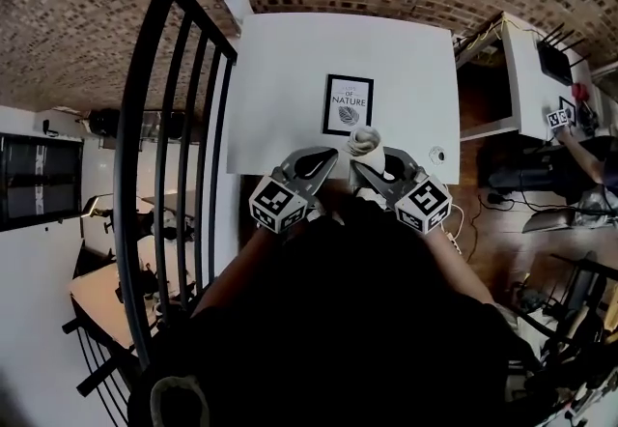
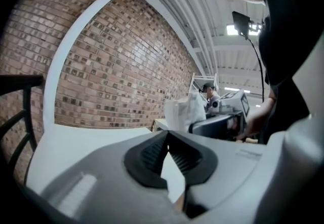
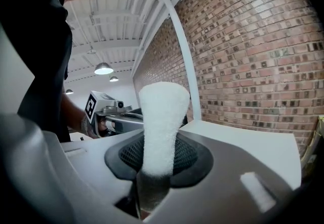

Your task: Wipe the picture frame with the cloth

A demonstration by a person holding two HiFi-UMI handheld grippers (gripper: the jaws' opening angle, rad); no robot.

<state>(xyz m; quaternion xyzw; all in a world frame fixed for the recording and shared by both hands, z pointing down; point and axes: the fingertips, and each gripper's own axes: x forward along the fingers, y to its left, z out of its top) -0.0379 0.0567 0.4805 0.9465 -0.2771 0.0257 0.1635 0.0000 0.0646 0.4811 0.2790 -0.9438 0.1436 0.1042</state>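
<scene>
A black picture frame (image 1: 348, 104) with a leaf print lies flat on the white table (image 1: 280, 77), slightly right of its middle. My right gripper (image 1: 373, 164) hovers at the table's near edge, just in front of the frame, shut on a rolled white cloth (image 1: 365, 142). In the right gripper view the cloth (image 3: 159, 126) stands up between the pads. My left gripper (image 1: 323, 160) is beside it on the left, shut with nothing in it; its pads (image 2: 152, 154) meet at the tips. From the left gripper view the cloth (image 2: 183, 111) shows to the right.
A black metal railing (image 1: 159, 126) runs along the table's left side. A small round object (image 1: 437, 155) lies near the table's right front corner. A desk with equipment (image 1: 541, 58) and another person's arm (image 1: 584, 156) are at the right. The wall behind is brick.
</scene>
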